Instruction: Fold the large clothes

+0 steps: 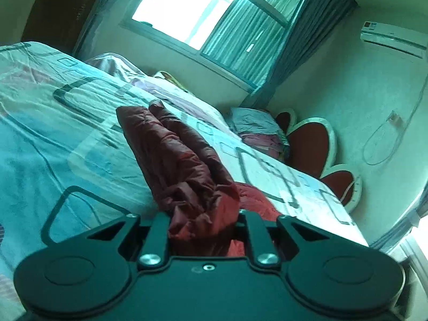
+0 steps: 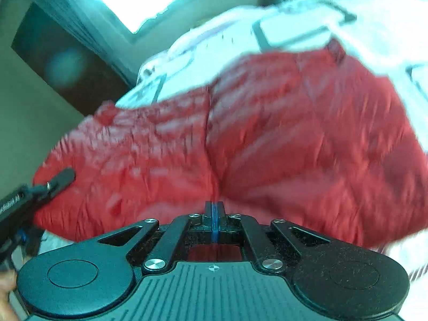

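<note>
- The red jacket (image 2: 267, 139) lies spread across the bed (image 1: 53, 123), its quilted body filling most of the right wrist view.
- It looks puffy and soft, with a shiny shell. I judge it light for its bulk, slippery, and springy, so folds will likely bounce open unless pressed flat.
- The left gripper (image 1: 204, 222) has a bunched wad of jacket between its fingers. The jaws stand fairly wide around the wad, so they seem to be pinching thick stuffing, not a thin edge.
- A long ridge of jacket, probably a sleeve, runs from that gripper up the bed toward the window (image 1: 203, 13).
- The right gripper (image 2: 213, 214) has its blue pads (image 2: 213, 222) pressed together just at the jacket's near edge. Blur hides whether any cloth is caught between them.
- A seam (image 2: 211, 133) runs down the jacket's middle toward the right gripper. It would serve as a natural fold line.
- Best holds, in my judgement, are hems and seams, where the cloth is thin and slips less.
- Beyond the jacket, the bed has open sheet toward the window. A pile of bedding (image 1: 256, 128) sits at the headboard (image 1: 310, 139) end, well apart from the jacket.
</note>
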